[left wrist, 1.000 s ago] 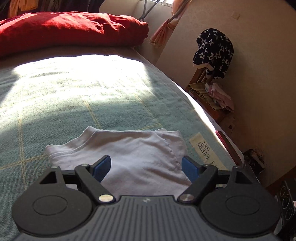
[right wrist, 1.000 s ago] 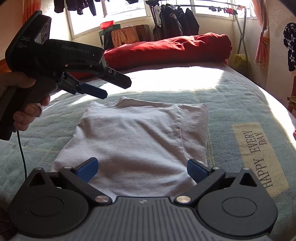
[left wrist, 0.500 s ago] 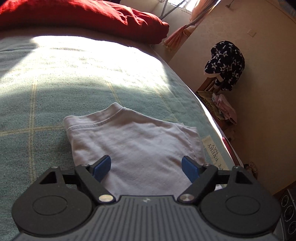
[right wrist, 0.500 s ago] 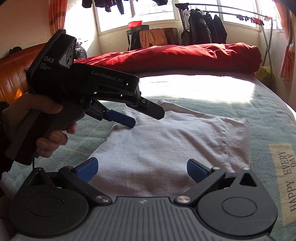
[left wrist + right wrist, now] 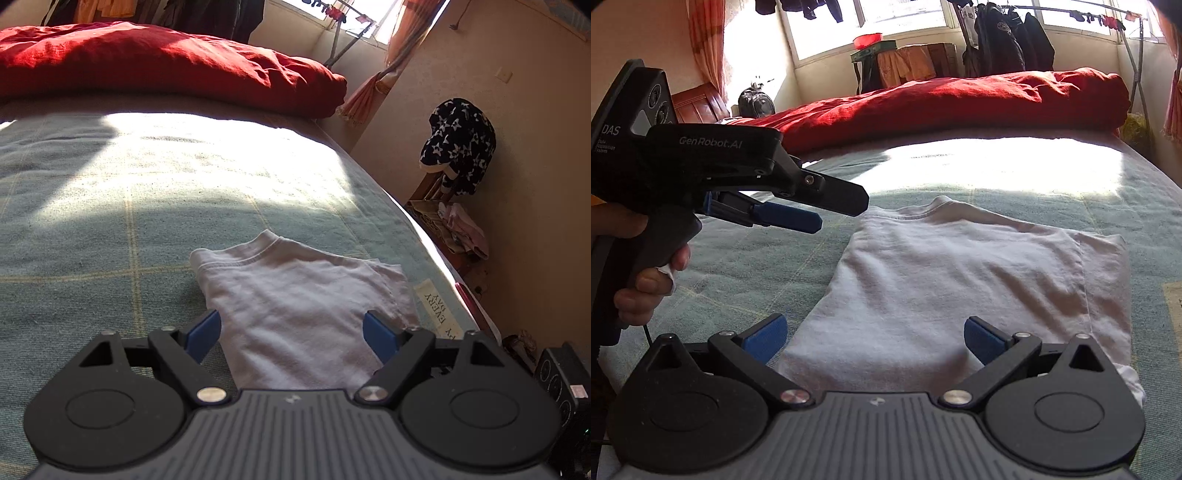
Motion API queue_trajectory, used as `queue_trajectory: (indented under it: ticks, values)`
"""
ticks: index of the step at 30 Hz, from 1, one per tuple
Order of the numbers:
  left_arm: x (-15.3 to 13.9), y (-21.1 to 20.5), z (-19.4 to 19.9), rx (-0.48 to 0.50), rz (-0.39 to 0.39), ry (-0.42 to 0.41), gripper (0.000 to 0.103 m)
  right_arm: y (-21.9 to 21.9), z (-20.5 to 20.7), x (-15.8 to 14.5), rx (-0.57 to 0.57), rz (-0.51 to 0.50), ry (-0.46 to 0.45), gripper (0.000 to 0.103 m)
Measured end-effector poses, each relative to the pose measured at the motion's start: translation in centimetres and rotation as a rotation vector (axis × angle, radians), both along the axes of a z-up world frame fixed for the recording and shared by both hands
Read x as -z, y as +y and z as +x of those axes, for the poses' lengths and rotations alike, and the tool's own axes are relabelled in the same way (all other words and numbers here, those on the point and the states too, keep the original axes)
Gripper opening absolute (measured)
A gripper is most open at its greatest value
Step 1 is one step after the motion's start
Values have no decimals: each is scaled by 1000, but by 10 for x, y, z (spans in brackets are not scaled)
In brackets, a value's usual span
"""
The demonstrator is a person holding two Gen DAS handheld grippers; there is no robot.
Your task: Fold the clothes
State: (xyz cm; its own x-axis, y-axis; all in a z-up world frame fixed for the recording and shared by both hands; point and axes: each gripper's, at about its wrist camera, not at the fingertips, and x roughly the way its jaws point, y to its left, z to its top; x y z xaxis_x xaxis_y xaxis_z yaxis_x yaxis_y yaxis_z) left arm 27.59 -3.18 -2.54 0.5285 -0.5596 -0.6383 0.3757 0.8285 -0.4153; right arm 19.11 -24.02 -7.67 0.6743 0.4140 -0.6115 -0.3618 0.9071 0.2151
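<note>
White tee (image 5: 960, 291) lies flat on the green checked bedspread (image 5: 92, 206), sides already folded in, collar pointing twd the red duvet (image 5: 960, 107) bunched along the bed's far edge. It sits nearer the bed's right edge, just beside the "EVERY DAY" label (image 5: 437, 314). Left gripper (image 5: 291, 332) hangs over the tee's left side w/ fingers spread wide, nothing btwn them; a hand (image 5: 646, 277) grips its handle. Right gripper (image 5: 875, 336) is over the tee's near hem, fingers also splayed apart, empty. Can't tell if either blue pad touches the cloth. Star-print garment (image 5: 460, 144) drapes on a chair by the wall, off the bed.
</note>
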Motion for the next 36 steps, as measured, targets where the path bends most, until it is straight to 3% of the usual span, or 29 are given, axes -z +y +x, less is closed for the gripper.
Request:
queue_trajectory:
  ticks: [3, 7, 12, 18, 23, 29, 36]
  values:
    - [3, 1, -3, 0, 20, 2, 84, 2, -8, 6, 2, -58, -14, 103]
    - [3, -3, -9, 5, 58, -24, 84, -15, -5, -11, 13, -9, -13, 103]
    - [0, -4, -15, 3, 74, -65, 88, -48, 26, -26, 101, -61, -85, 103]
    - [7, 0, -13, -23, 64, -39, 88, -81, 72, 8, 185, -19, 70, 103]
    - [6, -7, -14, -5, 51, -33, 88, -77, 45, -4, 181, 5, 27, 103]
    - [2, -34, -26, 93, 4, -38, 88, -68, 3, -9, 167, 0, 13, 103]
    - [15, -57, -2, 128, 22, -16, 88, -67, -3, 13, 176, -32, 68, 103]
